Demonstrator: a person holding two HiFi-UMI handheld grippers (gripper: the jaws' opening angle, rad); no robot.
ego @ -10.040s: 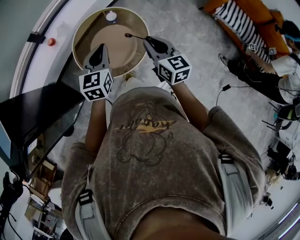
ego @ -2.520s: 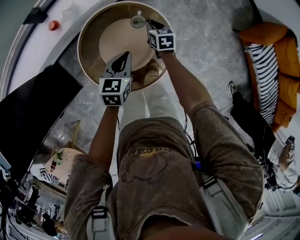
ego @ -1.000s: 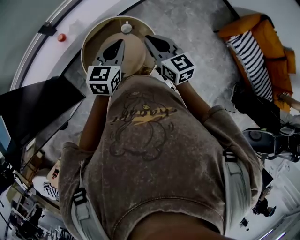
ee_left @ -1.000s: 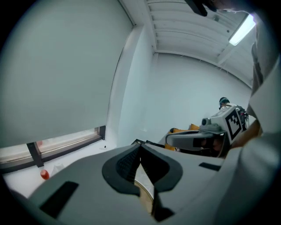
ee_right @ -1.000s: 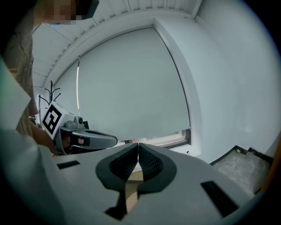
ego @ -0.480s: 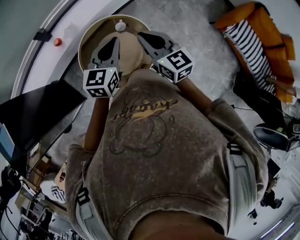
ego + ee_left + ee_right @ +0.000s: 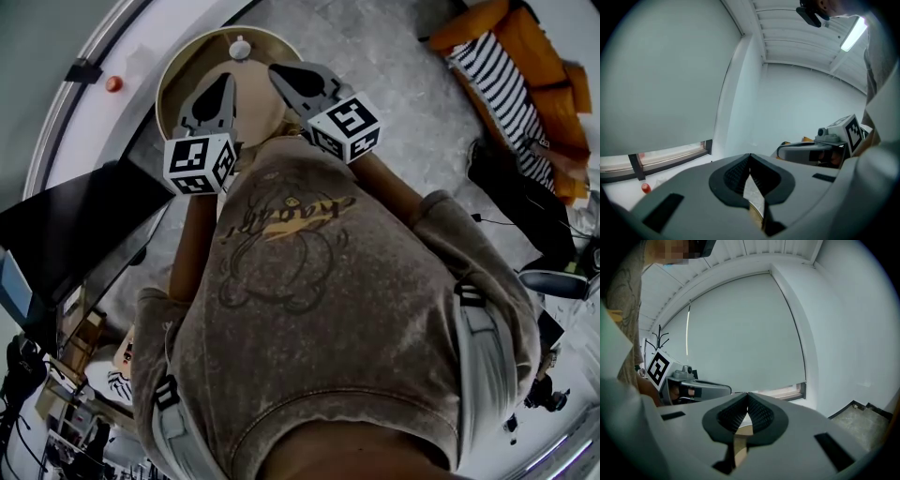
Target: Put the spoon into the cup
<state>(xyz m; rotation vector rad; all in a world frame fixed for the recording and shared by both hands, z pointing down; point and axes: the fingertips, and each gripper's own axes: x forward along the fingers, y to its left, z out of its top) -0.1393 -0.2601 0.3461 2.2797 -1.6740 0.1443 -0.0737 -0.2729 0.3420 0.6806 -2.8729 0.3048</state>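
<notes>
Both tools sit pressed together on nothing, left gripper and right gripper, above the round table at upper left, cup on its top edge, no loose spoon visible, so it is likely already inside.

Your cup: small, pale, round, upright on the tan round table, close to its far rim, approx centred side to side. As for the spoon, you can't pick it out w/ certainty; the cup's too small in head view to tell what's inside.
</notes>
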